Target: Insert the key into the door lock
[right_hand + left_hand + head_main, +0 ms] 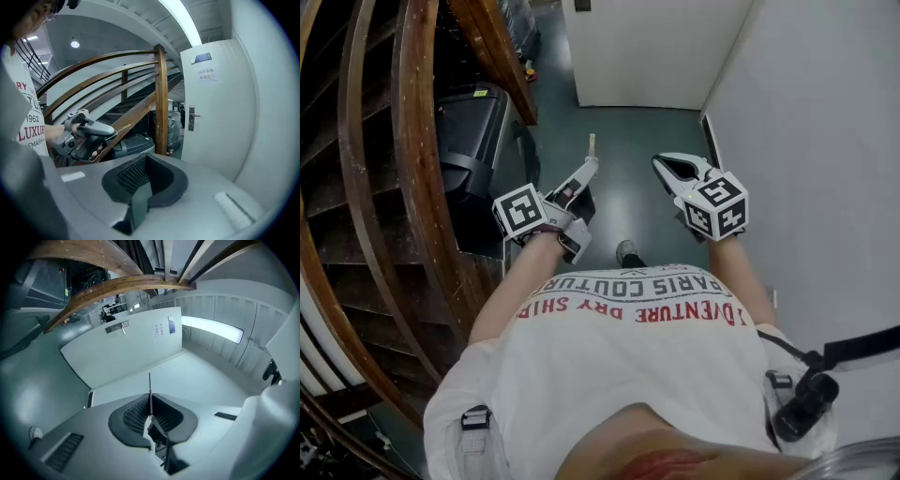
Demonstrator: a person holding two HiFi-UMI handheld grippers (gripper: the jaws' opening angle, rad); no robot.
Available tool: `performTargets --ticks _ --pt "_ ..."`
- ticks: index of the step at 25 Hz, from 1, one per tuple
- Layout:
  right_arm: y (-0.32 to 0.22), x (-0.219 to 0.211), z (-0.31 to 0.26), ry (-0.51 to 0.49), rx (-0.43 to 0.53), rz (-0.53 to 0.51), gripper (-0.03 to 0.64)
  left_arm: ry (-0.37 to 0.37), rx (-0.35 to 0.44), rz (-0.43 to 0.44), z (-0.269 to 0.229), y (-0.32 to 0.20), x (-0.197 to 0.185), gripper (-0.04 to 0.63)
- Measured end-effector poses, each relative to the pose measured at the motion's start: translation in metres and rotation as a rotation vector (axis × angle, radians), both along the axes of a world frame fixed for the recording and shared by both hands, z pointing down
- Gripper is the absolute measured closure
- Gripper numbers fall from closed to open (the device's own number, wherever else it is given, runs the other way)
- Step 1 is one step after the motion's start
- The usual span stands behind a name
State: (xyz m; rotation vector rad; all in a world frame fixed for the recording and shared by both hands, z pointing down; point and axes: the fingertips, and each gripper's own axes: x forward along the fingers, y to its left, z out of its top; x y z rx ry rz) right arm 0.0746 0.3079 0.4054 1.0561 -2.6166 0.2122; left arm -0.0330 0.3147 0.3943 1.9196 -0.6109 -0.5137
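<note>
The key, a single thin blade, stood clamped between the pads of the left claw and projected past its tips toward twelve o'clock in the head view. In the left gripper view the key appeared edge-on, rising from the closed jaws of the left claw. The right claw lay at three o'clock of the left one, near it but apart. In the right gripper view, the jaws of the right claw met with nothing between them.

One white door stood at twelve o'clock, well apart from both claws across a stretch of dark floor. It carried one lever handle, also seen in the left gripper view. The keyhole itself was too small to make out. A curved wooden stair rail ran at nine o'clock of the person, with one black machine beneath it.

The step in hand was judged to be the approach, with the key gripped and carried but not yet brought to the lock. The next move would call for closing on the door, bringing the blade level with the lock by the handle, and turning it to suit the keyway.

Count: one key, one door, one handle, two claws.
</note>
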Motion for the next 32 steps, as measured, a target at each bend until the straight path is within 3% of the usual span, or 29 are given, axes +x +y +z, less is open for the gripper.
performTargets --ticks 3,10,14,22,26,32 --pt "0.003 -0.002 -0.002 0.000 0.000 -0.006 0.617 -0.026 0.006 -0.005 0.001 0.001 -0.002 0.572" --pt "0.008 -0.007 -0.005 -0.015 -0.004 -0.015 0.615 0.024 0.002 0.007 -0.005 0.005 -0.002 0.572" --pt "0.013 -0.017 -0.007 -0.067 -0.009 -0.035 0.615 0.013 -0.009 -0.003 0.003 0.007 -0.011 0.572" --pt "0.009 -0.018 -0.002 -0.061 0.003 -0.063 0.615 0.020 -0.004 0.005 0.007 0.001 -0.007 0.572" --pt "-0.021 -0.020 0.008 -0.042 -0.005 -0.062 0.614 0.031 -0.017 0.014 0.015 -0.029 -0.008 0.572" --pt "-0.123 -0.006 0.017 -0.037 -0.015 -0.072 0.615 0.024 -0.053 0.004 0.033 -0.130 0.005 0.572"
